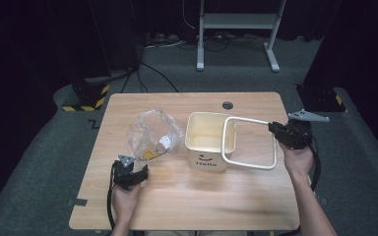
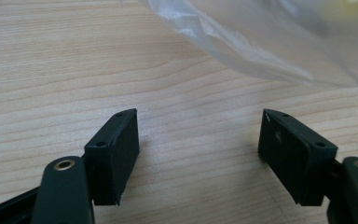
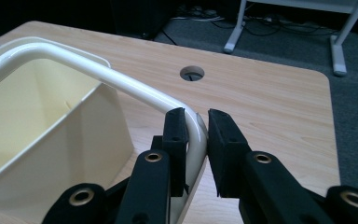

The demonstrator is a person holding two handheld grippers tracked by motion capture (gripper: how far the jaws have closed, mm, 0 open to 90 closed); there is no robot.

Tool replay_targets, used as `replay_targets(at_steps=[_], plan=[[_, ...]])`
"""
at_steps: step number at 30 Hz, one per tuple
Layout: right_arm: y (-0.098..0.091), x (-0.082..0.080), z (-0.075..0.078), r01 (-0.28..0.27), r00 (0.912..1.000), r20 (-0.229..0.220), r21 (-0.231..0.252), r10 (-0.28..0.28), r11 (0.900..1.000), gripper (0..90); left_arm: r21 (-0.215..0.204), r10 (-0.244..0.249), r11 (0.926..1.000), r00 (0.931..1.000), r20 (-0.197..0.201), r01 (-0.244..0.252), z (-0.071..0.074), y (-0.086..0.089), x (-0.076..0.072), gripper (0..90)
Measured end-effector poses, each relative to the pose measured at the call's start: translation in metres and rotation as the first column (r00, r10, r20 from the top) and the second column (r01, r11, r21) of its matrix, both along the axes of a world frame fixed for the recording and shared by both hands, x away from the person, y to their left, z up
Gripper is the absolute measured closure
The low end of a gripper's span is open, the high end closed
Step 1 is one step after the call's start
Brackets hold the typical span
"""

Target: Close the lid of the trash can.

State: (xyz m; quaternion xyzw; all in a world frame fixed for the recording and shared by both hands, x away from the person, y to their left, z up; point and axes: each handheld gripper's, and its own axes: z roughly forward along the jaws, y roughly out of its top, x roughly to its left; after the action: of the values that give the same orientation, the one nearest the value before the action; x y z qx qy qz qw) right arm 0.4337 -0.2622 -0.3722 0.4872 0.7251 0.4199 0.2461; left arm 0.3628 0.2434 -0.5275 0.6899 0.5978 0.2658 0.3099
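The high view looks down on the whole desk (image 1: 187, 196); both tong cameras sit close, skimming it.

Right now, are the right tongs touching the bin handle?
Touching. The right gripper view shows the right tongs closed on the corner of the cream handle, both pads against it.

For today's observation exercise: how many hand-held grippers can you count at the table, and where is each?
2. The left hand-held gripper hovers open near the clear plastic bag; the right hand-held gripper is clamped on the cream bin's handle at the table's right edge.
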Motion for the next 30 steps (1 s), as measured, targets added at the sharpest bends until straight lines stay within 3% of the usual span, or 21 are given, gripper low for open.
replay_targets(at_steps=[12, 21, 30], plan=[[0.011, 0.006, 0.002, -0.017, 0.9998, 0.007, 0.016, 0.017, 0.9997, 77.7, 0.003, -0.001, 1.0, 1.0, 0.001, 0.001, 0.0, 0.0, 0.0, 28.7], [0.021, 0.007, 0.001, -0.017, 0.9999, 0.003, -0.03, 0.017, 0.9994, 77.7, 0.002, -0.002, 1.0, 1.0, 0.0, 0.002, 0.0, 0.0, 0.0, 28.6], [0.038, 0.013, 0.003, -0.058, 0.9981, -0.024, -0.051, 0.057, 0.997, 77.8, 0.004, -0.002, 1.0, 1.0, 0.0, 0.002, 0.0, 0.0, 0.0, 28.5]])
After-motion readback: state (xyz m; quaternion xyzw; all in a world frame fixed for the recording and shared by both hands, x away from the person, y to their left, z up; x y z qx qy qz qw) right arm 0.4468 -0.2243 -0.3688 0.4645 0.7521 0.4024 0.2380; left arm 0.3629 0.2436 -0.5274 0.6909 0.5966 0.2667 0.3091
